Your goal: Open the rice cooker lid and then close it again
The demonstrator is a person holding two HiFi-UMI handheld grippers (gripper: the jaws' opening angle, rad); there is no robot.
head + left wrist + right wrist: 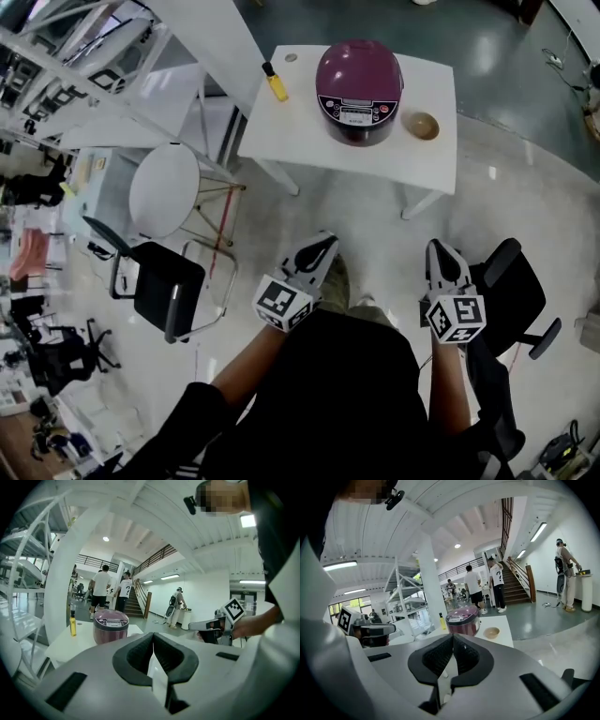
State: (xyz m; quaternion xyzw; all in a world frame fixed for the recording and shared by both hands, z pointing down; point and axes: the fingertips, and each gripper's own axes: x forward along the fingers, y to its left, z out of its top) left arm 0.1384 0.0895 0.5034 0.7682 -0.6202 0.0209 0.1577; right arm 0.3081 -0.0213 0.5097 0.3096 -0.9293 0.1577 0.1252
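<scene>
A purple rice cooker (358, 89) with its lid down stands on a white table (309, 141); it also shows in the left gripper view as the cooker (110, 626) and in the right gripper view as the cooker (462, 619). My left gripper (324, 241) and right gripper (439, 247) are held close to my body, well short of the table, both shut with nothing between their jaws. From the left gripper view the right gripper (211, 626) shows at the side.
A yellow bottle (275, 82) and a small wooden bowl (421, 125) flank the cooker. A round white stool (164, 189), a black chair (155, 281) and white shelving (84, 75) stand to the left; another black chair (511, 281) is on the right. Several people stand by a far staircase (136, 599).
</scene>
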